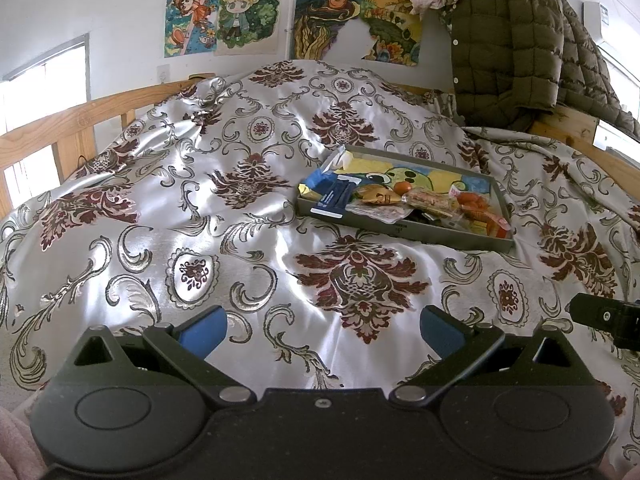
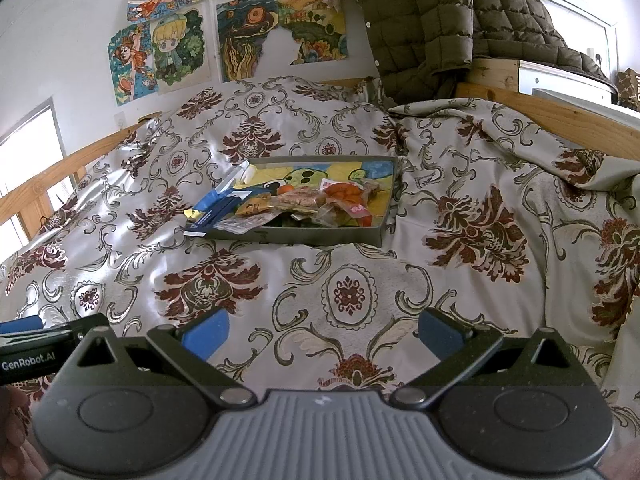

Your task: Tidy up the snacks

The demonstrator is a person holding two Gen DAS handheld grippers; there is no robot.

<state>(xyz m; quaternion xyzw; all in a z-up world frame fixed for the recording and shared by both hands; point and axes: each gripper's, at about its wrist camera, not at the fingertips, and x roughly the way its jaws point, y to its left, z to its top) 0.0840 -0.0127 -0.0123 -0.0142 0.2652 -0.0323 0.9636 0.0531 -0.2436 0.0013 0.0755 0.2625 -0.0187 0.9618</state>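
Both tools hang low over the bed (image 1: 248, 216), each spread wide and holding nothing: the left tool (image 1: 323, 330) and the right tool (image 2: 324, 330) show only patterned bedspread between their blue pads. That released, drawn-back stance suggests either a start or a finish, not a grasp in hand.

The snacks (image 2: 304, 204) sit piled in a shallow grey box (image 2: 296, 236) lying flat on the bedspread, at about 1 o'clock from the left tool and about 12 o'clock from the right. The wrappers crowd the box's near half, leaving its cartoon-printed bottom bare toward the far wall. A blue packet (image 1: 334, 198) overhangs the box's left corner, resting partly on the rim, so it looks the likeliest to slide out onto the slippery satin.

No loose snack shows on the bed, so the gathering appears largely done. A green quilted jacket (image 1: 516, 40) drapes the wooden bed frame at 1 o'clock, clear of the work.
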